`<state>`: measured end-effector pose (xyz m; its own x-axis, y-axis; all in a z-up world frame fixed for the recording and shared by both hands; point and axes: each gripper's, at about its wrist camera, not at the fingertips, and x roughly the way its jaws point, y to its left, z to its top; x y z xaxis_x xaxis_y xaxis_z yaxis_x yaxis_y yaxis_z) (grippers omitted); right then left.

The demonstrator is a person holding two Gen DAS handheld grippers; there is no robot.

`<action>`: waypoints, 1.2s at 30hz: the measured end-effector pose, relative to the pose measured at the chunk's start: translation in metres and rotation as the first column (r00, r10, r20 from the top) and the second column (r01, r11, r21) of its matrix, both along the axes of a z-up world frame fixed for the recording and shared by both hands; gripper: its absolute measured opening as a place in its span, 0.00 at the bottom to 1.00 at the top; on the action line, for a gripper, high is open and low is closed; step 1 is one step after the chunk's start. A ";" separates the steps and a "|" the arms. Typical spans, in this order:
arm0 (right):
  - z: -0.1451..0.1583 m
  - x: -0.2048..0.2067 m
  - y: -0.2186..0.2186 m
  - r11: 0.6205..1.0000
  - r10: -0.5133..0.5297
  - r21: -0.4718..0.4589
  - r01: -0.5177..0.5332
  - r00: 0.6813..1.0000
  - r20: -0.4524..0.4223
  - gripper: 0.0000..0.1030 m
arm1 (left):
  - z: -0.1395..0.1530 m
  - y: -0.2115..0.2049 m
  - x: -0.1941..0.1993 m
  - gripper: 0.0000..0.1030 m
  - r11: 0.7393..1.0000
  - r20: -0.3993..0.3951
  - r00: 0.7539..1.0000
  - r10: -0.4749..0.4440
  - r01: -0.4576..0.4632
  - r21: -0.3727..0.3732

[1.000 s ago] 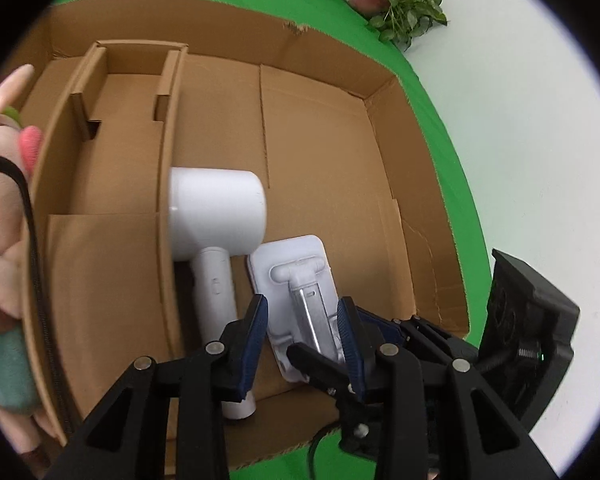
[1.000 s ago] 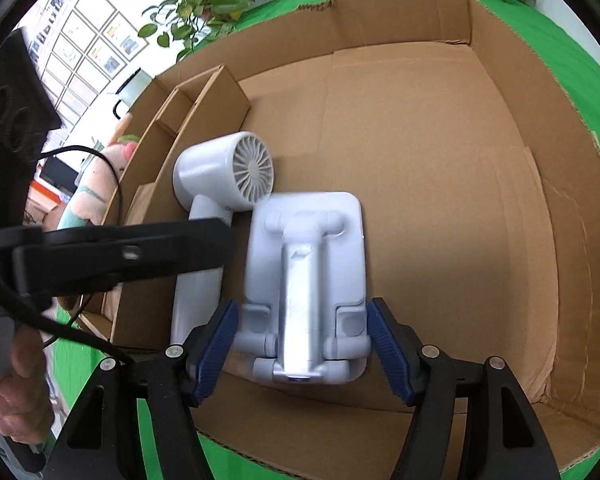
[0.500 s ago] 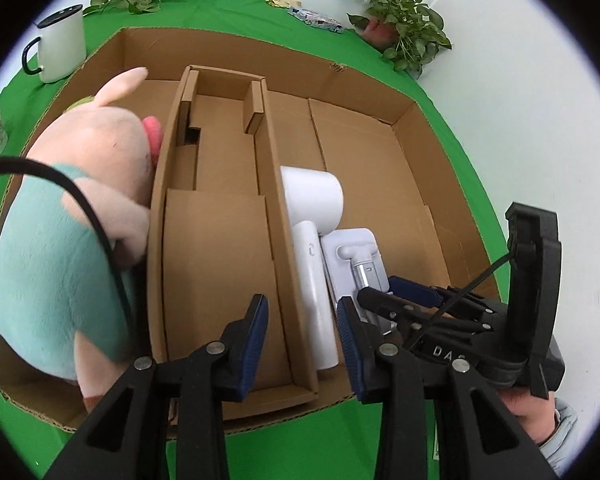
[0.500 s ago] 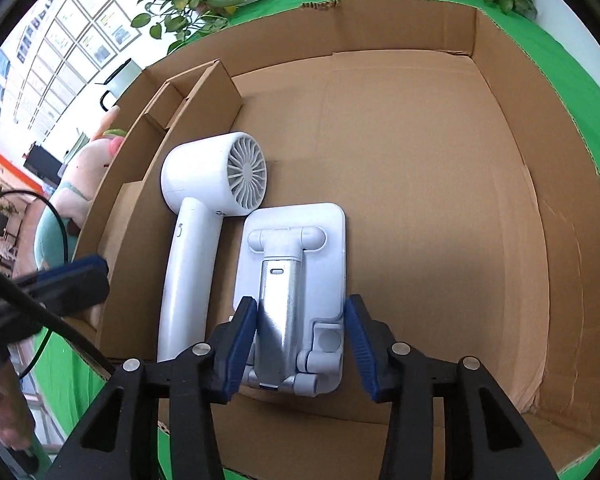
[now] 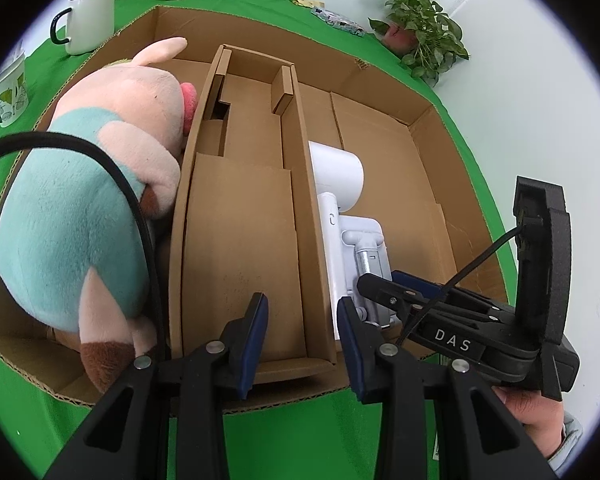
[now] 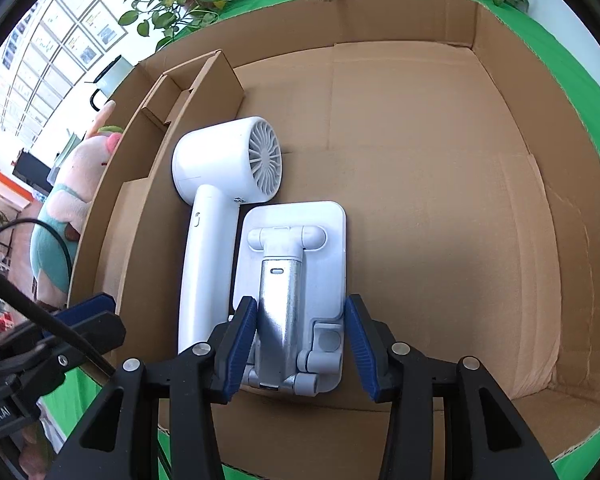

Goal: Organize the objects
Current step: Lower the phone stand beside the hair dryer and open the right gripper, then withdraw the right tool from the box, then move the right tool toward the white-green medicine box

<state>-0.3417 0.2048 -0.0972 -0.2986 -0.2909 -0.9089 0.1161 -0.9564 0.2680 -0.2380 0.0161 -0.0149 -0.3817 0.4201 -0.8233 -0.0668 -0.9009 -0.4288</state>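
Right gripper [image 6: 300, 344] is held at 6 o'clock, jaws apart, straddling the near end of the white phone stand [image 6: 296, 280] with gaps both sides; nothing gripped. Left gripper [image 5: 300, 344] is spread wide over the box's near edge, empty. White hair dryer [image 6: 220, 216] is laid at 10 o'clock, touching the stand. Plush pig [image 5: 92, 200] is seen at 9 o'clock behind the divider. Cardboard box [image 6: 440, 200] is set on green cloth [image 5: 300, 440]; mug [image 5: 88, 20] and plants [image 5: 424, 48] at 12 o'clock.

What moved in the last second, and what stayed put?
The left gripper pulled back and left, away from the phone stand, and now points at the cardboard divider. The right gripper also eased back, its fingers open around the stand's near end. The hair dryer, stand and plush pig stayed put.
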 end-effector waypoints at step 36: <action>0.081 0.143 0.029 0.985 -0.043 0.124 0.120 0.864 -0.502 0.99 | 0.064 0.041 0.114 0.84 0.905 -0.618 0.786 0.003 -0.265 -0.333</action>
<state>-0.1984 0.2333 -0.0164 -0.7376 -0.1218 -0.6641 0.1161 -0.9918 0.0529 -0.1243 0.0571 0.0489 -0.8709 0.0288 -0.4907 -0.0532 -0.9979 0.0360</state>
